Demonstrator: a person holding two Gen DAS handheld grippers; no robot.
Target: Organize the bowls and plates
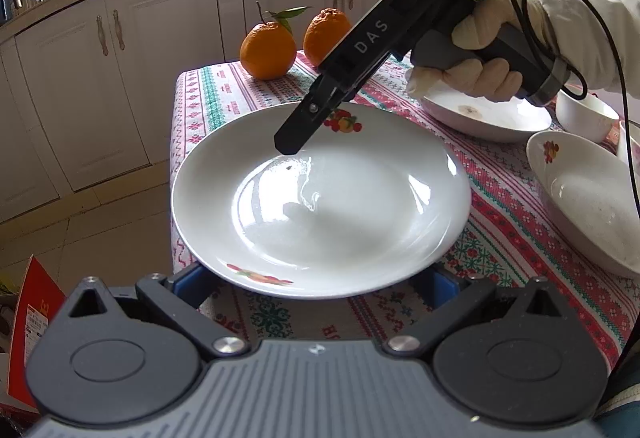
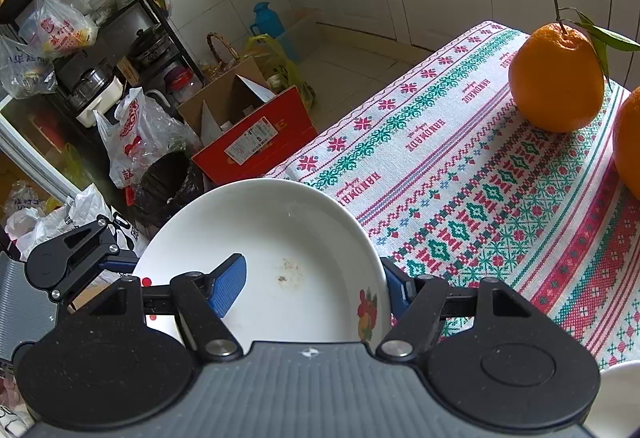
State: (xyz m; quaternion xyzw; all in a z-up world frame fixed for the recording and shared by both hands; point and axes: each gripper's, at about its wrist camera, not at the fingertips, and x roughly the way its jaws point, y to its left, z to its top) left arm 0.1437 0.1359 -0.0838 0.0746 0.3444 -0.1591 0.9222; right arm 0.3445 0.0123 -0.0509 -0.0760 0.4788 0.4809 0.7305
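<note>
A white plate with fruit prints (image 1: 320, 198) lies at the table's near left corner. My left gripper (image 1: 316, 286) is open, its blue pads (image 1: 188, 284) spread wide at the plate's near rim, partly hidden under it. My right gripper (image 2: 312, 286) is open over the plate's far rim (image 2: 280, 238): one blue pad (image 2: 228, 284) is inside the plate, the other (image 2: 396, 290) outside the rim. In the left wrist view its black fingers (image 1: 296, 134) point down at the plate. More white dishes (image 1: 492, 114) (image 1: 584, 198) and a small bowl (image 1: 586, 114) lie to the right.
Two oranges (image 1: 268, 50) (image 1: 326, 34) sit at the far edge of the patterned tablecloth (image 2: 480, 178). Beyond the left table edge are a red box (image 2: 256, 142), bags and a cluttered shelf (image 2: 100, 38). Kitchen cabinets (image 1: 132, 58) stand behind.
</note>
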